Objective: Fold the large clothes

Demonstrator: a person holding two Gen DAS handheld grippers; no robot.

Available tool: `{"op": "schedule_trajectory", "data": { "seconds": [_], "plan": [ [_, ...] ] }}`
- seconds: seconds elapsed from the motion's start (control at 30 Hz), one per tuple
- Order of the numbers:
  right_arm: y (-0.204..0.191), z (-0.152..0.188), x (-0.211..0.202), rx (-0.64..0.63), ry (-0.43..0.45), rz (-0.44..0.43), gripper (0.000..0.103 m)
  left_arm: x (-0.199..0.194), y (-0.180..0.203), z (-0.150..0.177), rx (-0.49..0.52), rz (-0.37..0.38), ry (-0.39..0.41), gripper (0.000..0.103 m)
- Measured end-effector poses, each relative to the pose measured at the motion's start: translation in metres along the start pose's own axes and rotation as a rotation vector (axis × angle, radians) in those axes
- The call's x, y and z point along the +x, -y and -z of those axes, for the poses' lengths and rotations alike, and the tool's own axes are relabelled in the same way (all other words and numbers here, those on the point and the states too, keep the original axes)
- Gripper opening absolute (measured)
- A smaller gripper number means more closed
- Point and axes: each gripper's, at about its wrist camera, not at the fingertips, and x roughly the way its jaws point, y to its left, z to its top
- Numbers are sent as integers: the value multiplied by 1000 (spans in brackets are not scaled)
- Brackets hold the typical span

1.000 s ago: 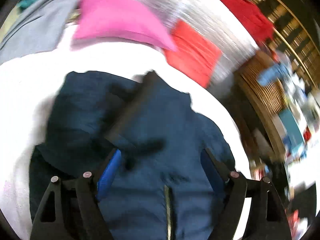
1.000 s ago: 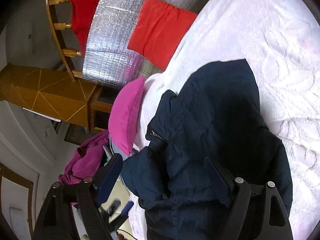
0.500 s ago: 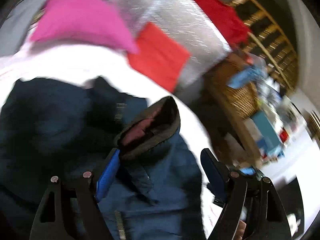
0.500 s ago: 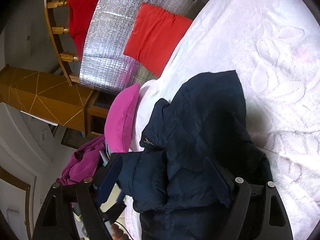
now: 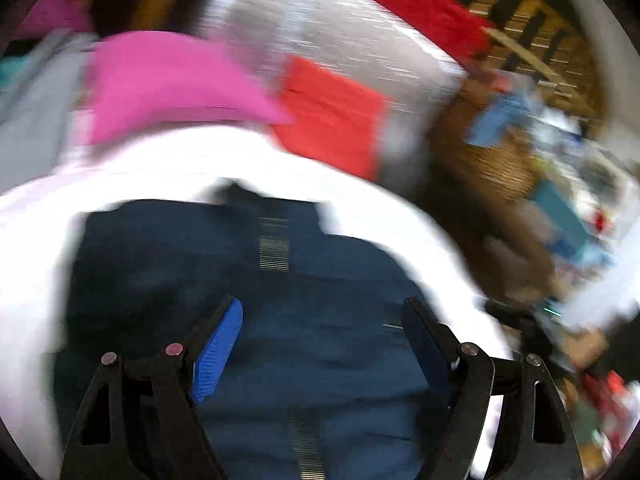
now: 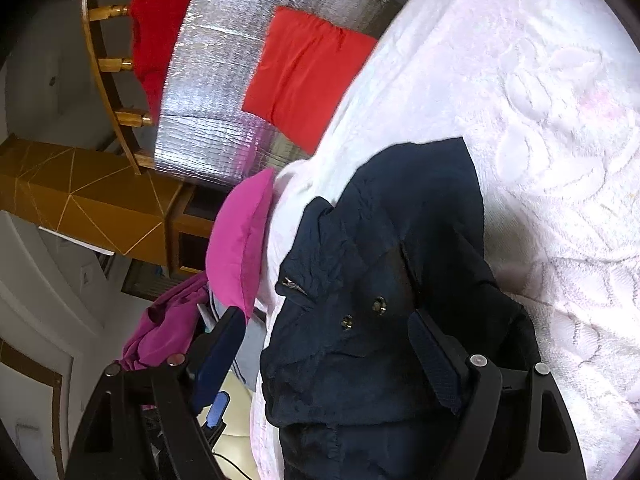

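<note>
Navy jacket (image 6: 400, 280) lies bunched on the white bedspread (image 6: 540, 128), filling the lower centre of both my views, with its zipper running up the middle in the blurred left view. Going left to right in the right view: a magenta garment (image 6: 168, 320) hangs at the lower left, a pink pillow (image 6: 240, 240) sits at the bed's edge just beside the jacket, a red cushion (image 6: 308, 68) leans on silver foil board above, then the jacket, then bare bedspread to the right.

My left gripper (image 5: 320, 320) hovers over the jacket front, jaws spread wide and holding nothing. My right gripper (image 6: 324, 332) likewise has its jaws wide apart and empty, with the snap-studded flap lying between them.

I judge the garment needs flattening before any fold. To do that well, I would take opposite edges, one per side, pinch only the outer layer of cloth, and draw them apart along the bed so the zipper lies straight.
</note>
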Motion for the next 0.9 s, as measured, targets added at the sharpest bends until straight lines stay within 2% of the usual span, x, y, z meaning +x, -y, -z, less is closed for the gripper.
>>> {"op": "schedule_trajectory", "data": {
  "seconds": [0.03,0.1,0.17,0.23,0.27,0.3,0.37,0.43,0.53,0.57,0.63,0.7,0.77,0.83,0.9],
  "plan": [
    [2,1,4,8,-10,9,86,-2,-22,1,-27,-107,-4,82],
    [4,2,10,1,-27,38,86,1,-59,0,-102,-266,-50,82],
    [3,4,19,-36,-53,109,85,2,-93,3,-180,-346,-79,82],
    [4,9,35,-71,-112,176,81,6,-122,9,-255,-412,-119,82],
    [4,11,42,-83,-135,210,71,12,-132,13,-266,-453,-153,82],
    [5,15,50,-105,-161,268,56,22,-140,19,-259,-497,-210,82],
    [0,20,57,-164,-156,357,48,32,-149,28,-265,-486,-264,83],
    [-11,25,54,-218,-139,406,48,25,-149,27,-269,-473,-261,83],
    [-38,31,36,-359,-5,498,48,4,-141,24,-214,-479,-226,82],
    [-44,33,33,-392,23,501,48,-3,-138,22,-196,-477,-199,82],
    [-57,36,25,-441,76,456,48,-17,-125,17,-148,-452,-139,82],
    [-62,41,28,-462,55,394,48,-21,-111,13,-105,-417,-104,82],
    [-65,49,39,-481,-7,346,48,-19,-95,14,-51,-370,-95,82],
    [-63,58,55,-490,-89,315,48,-10,-82,17,15,-350,-123,82],
    [-58,64,71,-496,-163,342,49,4,-75,23,63,-367,-163,82]
  ]
}}
